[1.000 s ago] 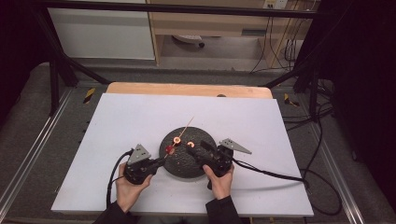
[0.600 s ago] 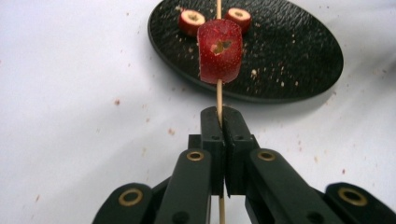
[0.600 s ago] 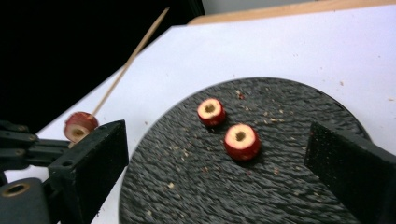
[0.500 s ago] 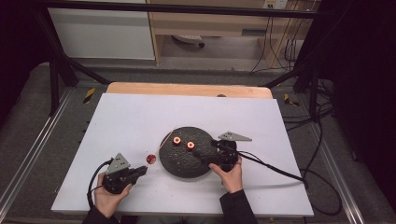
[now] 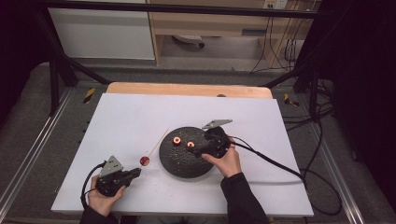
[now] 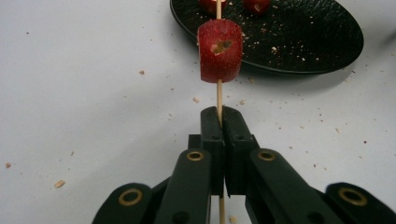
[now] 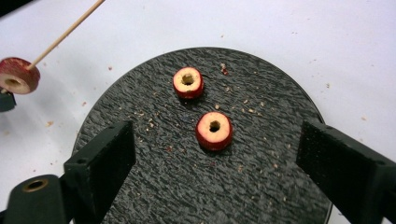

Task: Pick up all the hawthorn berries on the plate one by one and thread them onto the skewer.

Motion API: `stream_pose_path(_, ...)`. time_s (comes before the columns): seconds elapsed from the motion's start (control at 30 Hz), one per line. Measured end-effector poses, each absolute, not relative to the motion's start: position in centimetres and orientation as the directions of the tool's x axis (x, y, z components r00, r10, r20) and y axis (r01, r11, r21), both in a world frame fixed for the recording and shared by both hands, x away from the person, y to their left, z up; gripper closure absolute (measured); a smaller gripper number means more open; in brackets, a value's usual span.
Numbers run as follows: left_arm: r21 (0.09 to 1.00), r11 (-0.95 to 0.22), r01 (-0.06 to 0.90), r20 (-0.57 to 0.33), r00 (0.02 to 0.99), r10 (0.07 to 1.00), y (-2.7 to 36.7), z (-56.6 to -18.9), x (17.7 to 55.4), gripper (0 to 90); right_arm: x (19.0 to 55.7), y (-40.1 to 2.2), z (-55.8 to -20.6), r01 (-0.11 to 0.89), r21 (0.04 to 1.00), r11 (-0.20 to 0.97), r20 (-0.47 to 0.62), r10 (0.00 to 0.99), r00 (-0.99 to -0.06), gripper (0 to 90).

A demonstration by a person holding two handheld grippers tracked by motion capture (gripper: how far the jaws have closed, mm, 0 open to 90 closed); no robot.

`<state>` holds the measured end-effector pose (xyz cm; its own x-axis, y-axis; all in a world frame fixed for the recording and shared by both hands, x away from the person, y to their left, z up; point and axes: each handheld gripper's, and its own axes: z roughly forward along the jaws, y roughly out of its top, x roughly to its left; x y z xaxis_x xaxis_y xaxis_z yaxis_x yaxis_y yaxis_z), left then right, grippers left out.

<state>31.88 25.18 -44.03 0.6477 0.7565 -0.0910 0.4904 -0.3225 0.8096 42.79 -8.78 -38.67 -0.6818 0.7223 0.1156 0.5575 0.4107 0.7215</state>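
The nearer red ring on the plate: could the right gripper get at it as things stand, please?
Probably yes. The right gripper hangs open just above the plate, its jaws on either side of the nearer ring, with nothing between; the skewer lies well aside.

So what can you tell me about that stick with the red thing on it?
The skewer is a thin, pale, wooden-looking stick. The left hand-held gripper clamps it near one end, shut tight. One red fruit slice with a cored middle is threaded on it just beyond the jaws. Its far end points over the black plate.
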Motion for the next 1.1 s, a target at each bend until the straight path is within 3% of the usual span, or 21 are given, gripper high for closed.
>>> stream_pose_path(0.33, 0.81, -0.325, 0.489, -0.088, 0.649, 0.756, 25.2, -44.1, 31.9, 88.3, 45.7, -5.6, -38.8, 0.585, 0.556, 0.591, 0.039, 0.684, -0.728, 23.0)
stream_pose_path(0.83, 0.806, -0.332, 0.49, -0.086, 0.653, 0.753, 25.0, -44.2, 31.9, 88.3, 48.4, -4.5, -40.5, 0.63, 0.442, 0.638, 0.103, 0.662, -0.742, 49.2)
stream_pose_path(1.1, 0.806, -0.333, 0.49, -0.086, 0.654, 0.752, 25.0, -44.2, 31.9, 88.3, 48.7, -4.3, -40.9, 0.635, 0.416, 0.651, 0.148, 0.641, -0.753, 58.3)
